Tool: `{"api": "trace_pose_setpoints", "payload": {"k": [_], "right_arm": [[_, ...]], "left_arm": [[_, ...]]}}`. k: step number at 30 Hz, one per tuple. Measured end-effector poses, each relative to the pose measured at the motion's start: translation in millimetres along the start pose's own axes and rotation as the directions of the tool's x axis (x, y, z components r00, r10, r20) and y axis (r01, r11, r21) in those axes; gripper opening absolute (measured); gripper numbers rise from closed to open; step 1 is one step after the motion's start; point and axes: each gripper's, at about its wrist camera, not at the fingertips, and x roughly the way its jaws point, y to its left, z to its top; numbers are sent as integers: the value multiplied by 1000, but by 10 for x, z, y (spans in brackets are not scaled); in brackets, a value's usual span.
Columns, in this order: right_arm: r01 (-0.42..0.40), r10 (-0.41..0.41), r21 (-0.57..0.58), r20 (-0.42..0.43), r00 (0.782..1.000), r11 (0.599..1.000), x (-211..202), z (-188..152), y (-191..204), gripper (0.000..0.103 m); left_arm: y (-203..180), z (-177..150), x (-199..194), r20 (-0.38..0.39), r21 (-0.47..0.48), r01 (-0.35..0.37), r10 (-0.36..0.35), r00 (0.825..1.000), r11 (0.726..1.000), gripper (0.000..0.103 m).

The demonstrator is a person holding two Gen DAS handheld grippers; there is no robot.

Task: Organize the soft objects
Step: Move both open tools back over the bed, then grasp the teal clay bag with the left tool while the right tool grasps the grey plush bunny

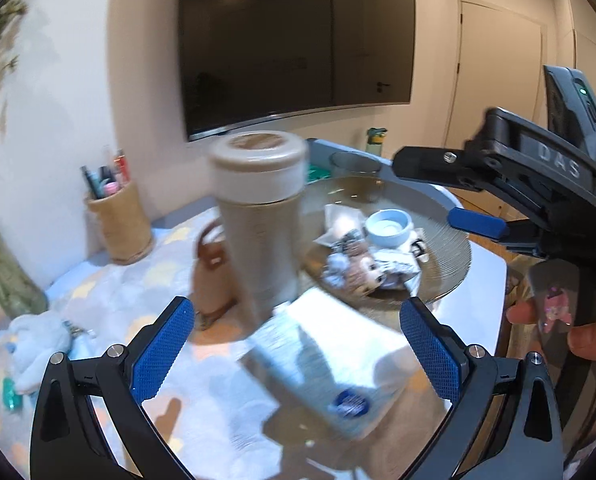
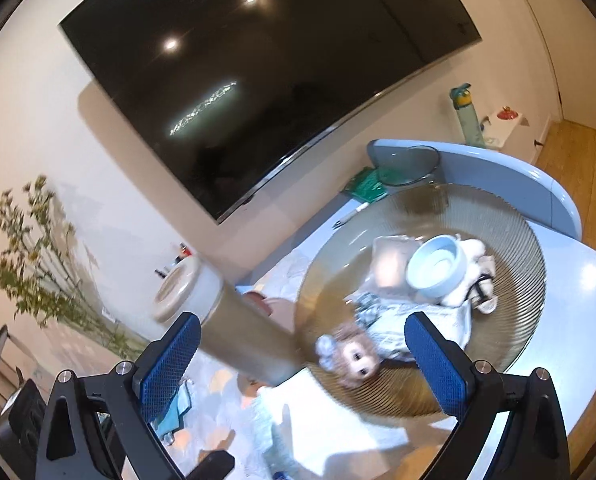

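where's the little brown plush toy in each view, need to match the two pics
Left wrist view: the brown plush toy lies right of centre, at the near side of the glass plate, just below the pale blue bowl.
Right wrist view: it sits low and centre-right, between the fingers of the right hand-held gripper.
Shared landmark: the beige tumbler, just left of the plate in both.

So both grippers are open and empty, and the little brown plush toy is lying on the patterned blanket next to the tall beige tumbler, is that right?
Not quite. The little brown plush toy lies in the ribbed glass dish, not on the patterned blanket; the right wrist view shows it best. The rest holds: the left gripper and right gripper are both open and empty, and the tall beige tumbler stands beside the dish.
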Motion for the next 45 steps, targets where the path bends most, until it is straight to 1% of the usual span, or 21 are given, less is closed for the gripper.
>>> {"api": "trace_pose_setpoints", "payload": {"k": [3, 6, 9, 13, 16, 18, 20, 21, 24, 27, 29, 30, 33, 35, 38, 40, 43, 45], "right_arm": [[3, -3, -31, -4, 1000, 1000, -3, -123, 209, 102], [-12, 11, -56, -18, 1000, 998, 27, -254, 435, 102], [-30, 28, -85, -24, 999, 996, 91, -396, 686, 102], [-56, 53, -126, -29, 998, 991, 218, -605, 1035, 102], [-84, 75, -165, -55, 996, 983, 394, -793, 1332, 102], [-91, 78, -194, -72, 994, 977, 499, -885, 1491, 102], [-108, 86, -230, -104, 991, 967, 650, -1005, 1700, 102], [-115, 89, -239, -115, 989, 964, 700, -1035, 1759, 102], [-139, 95, -283, -165, 982, 949, 923, -1228, 2027, 102], [-157, 90, -331, -210, 974, 930, 1147, -1451, 2260, 102], [-165, 79, -359, -241, 967, 919, 1294, -1594, 2369, 102], [-168, 75, -368, -255, 964, 914, 1356, -1661, 2401, 102], [-170, 48, -412, -289, 956, 895, 1562, -1896, 2514, 102], [-165, 20, -452, -310, 951, 877, 1700, -2058, 2581, 102], [-163, -15, -499, -333, 943, 851, 1889, -2236, 2660, 102], [-160, -41, -528, -348, 937, 834, 2019, -2337, 2708, 102], [-144, -75, -555, -353, 933, 819, 2180, -2424, 2740, 102], [-137, -86, -563, -352, 932, 815, 2256, -2441, 2745, 102]], "left_arm": [[227, -58, -106, 7, -23, -27, 27, 1000, 999, 102], [512, -136, -235, 10, -56, -54, 54, 998, 997, 102], [830, -228, -354, 2, -94, -102, 103, 995, 990, 102], [1310, -399, -473, -18, -145, -178, 177, 984, 973, 102], [1698, -534, -555, -40, -188, -240, 237, 971, 952, 102], [1960, -627, -624, -54, -217, -279, 274, 960, 935, 102], [2231, -722, -696, -68, -252, -323, 316, 946, 912, 102], [2406, -780, -732, -78, -282, -343, 335, 939, 896, 102], [2825, -948, -781, -106, -373, -357, 342, 934, 857, 102], [3236, -1164, -785, -147, -460, -375, 348, 926, 805, 102], [3391, -1274, -765, -174, -481, -391, 352, 920, 785, 102], [3457, -1323, -737, -182, -484, -393, 349, 919, 782, 102], [3542, -1418, -655, -188, -466, -395, 348, 919, 792, 102], [3559, -1456, -571, -192, -439, -394, 344, 919, 807, 102], [3572, -1510, -474, -199, -419, -387, 332, 922, 821, 102], [3585, -1542, -405, -203, -419, -379, 321, 925, 825, 102], [3629, -1622, -292, -224, -430, -375, 305, 926, 822, 102], [3647, -1687, -203, -254, -420, -392, 309, 917, 818, 102]]}}
